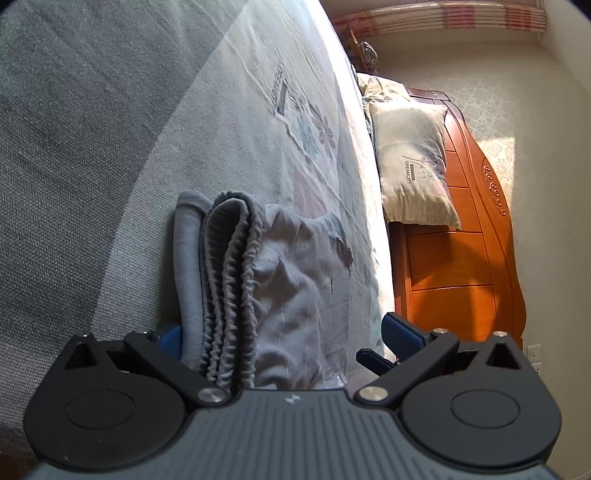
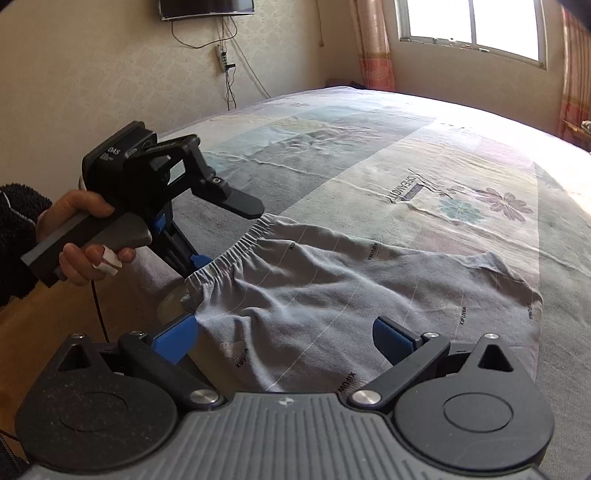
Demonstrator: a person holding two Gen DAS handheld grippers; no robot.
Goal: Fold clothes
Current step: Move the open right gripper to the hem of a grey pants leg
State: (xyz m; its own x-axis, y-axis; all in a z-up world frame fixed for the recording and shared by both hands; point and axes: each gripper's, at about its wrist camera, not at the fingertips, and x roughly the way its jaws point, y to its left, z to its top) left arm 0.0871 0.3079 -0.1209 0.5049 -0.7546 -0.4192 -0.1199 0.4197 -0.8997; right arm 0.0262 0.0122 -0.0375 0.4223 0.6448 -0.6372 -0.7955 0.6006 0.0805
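Grey shorts (image 2: 351,280) with thin white lines lie flat on the bed, their gathered elastic waistband (image 2: 236,247) at the near left edge. In the left wrist view the shorts (image 1: 288,266) fill the gap of my left gripper (image 1: 284,332), the waistband (image 1: 229,266) bunched near its left finger. That left gripper (image 2: 229,236), held by a hand (image 2: 81,221), is open, one finger at each end of the waistband. My right gripper (image 2: 286,332) is open low over the shorts' near side, its left pad (image 2: 181,336) touching the fabric edge.
The bed sheet (image 2: 406,147) is pale with a flower print and stretches far beyond the shorts. A pillow (image 1: 413,166) leans on the orange wooden headboard (image 1: 461,266). A window (image 2: 469,26) and curtains stand behind the bed; cables hang on the wall (image 2: 229,74).
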